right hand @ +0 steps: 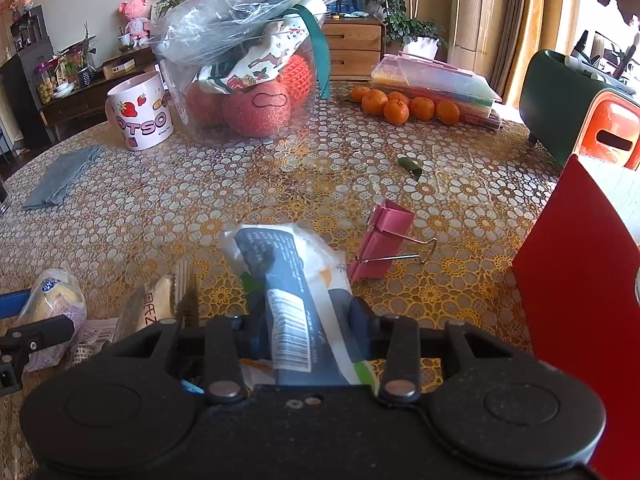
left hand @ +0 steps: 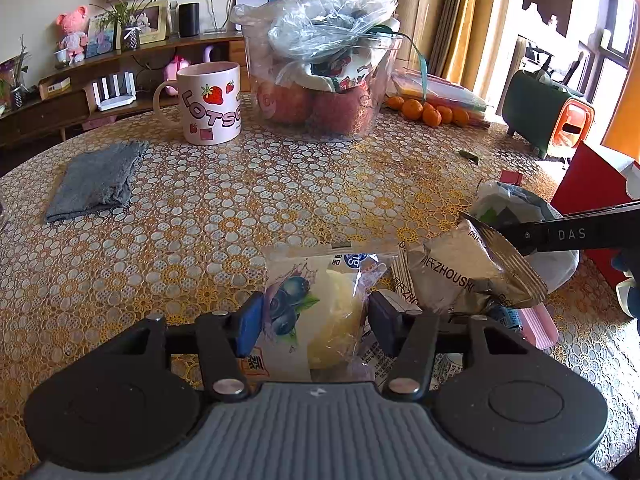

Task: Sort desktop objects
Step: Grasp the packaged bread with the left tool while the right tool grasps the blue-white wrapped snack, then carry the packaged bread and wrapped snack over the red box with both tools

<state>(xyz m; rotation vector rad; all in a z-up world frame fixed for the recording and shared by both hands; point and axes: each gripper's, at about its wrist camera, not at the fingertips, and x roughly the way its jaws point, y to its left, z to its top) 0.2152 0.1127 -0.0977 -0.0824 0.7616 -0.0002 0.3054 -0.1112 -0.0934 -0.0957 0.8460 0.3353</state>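
My left gripper (left hand: 316,316) stands with its jaws on either side of a clear blueberry snack packet (left hand: 316,300) lying on the table; the blue pads sit at its edges without squeezing it. A silver-brown snack packet (left hand: 460,276) lies just right of it. My right gripper (right hand: 304,316) is shut on a white and dark-blue snack packet (right hand: 280,276), which sticks out forward between the jaws. In the left wrist view the right gripper's black finger (left hand: 580,234) reaches in from the right over that packet (left hand: 516,208). A pink binder clip (right hand: 384,240) lies ahead right.
A strawberry mug (left hand: 210,102), a clear tub of apples and bags (left hand: 320,76), several mandarins (right hand: 404,106) and a folder stack (right hand: 436,84) stand at the far side. A grey cloth (left hand: 98,180) lies left. A red box (right hand: 580,280) stands close right.
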